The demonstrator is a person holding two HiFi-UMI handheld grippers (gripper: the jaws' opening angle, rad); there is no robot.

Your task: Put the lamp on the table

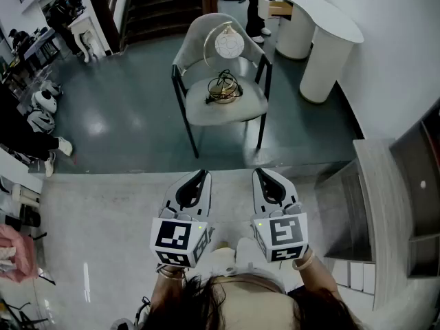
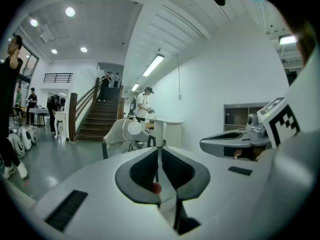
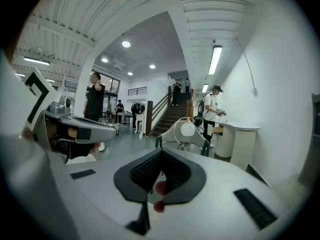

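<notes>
The lamp (image 1: 226, 50), a white disc in a gold ring with a dark cord coiled at its foot, stands on the seat of a pale chair (image 1: 206, 112) across the floor. It also shows far ahead in the left gripper view as the lamp (image 2: 134, 128) and in the right gripper view as the lamp (image 3: 187, 129). Both grippers hover side by side over the speckled grey table (image 1: 103, 212), well short of the chair. My left gripper (image 1: 201, 177) (image 2: 159, 148) is shut with nothing in it. My right gripper (image 1: 263, 176) (image 3: 161, 152) is shut and empty too.
Dark floor separates the table's far edge from the chair. A white counter (image 1: 323, 40) stands back right with a person (image 1: 258, 5) beside it. Stairs (image 1: 165, 5) rise behind. A grey shelf unit (image 1: 405, 205) sits right. People and white gear crowd the left side.
</notes>
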